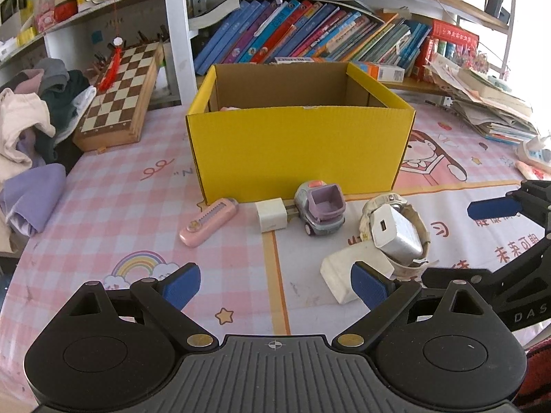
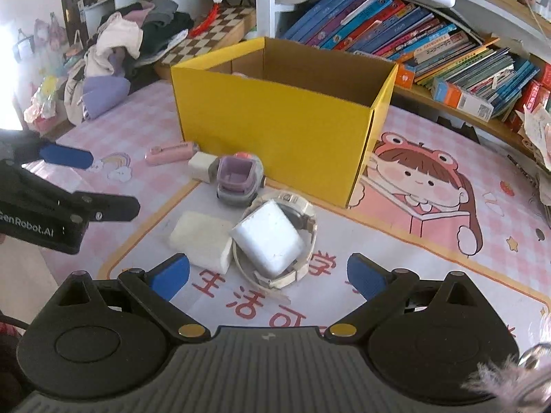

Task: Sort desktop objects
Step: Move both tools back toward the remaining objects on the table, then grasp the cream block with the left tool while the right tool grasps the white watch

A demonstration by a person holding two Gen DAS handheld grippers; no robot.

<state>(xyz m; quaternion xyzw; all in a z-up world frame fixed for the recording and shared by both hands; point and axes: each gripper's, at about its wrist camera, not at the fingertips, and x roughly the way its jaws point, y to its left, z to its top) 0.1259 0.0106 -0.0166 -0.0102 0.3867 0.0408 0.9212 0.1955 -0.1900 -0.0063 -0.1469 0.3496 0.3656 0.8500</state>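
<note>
An open yellow cardboard box (image 1: 299, 151) (image 2: 275, 117) stands mid-table; something pink lies inside. In front of it lie a pink utility knife (image 1: 208, 222) (image 2: 168, 153), a small white cube plug (image 1: 272, 214) (image 2: 202, 167), a grey and purple toy truck (image 1: 320, 211) (image 2: 237, 180), a white charger (image 1: 396, 232) (image 2: 270, 241) resting in a white watch (image 1: 409, 206) (image 2: 303, 206), and a cream block (image 1: 344, 272) (image 2: 203, 241). My left gripper (image 1: 275, 285) is open and empty, short of these. My right gripper (image 2: 268, 275) is open and empty, just before the charger.
A pink patterned cloth (image 1: 137, 189) covers the table. A chessboard box (image 1: 120, 96) and a clothes pile (image 1: 31, 130) sit at the left. Books (image 1: 310, 31) fill the shelf behind the box. Stacked papers (image 1: 489, 103) lie at the right.
</note>
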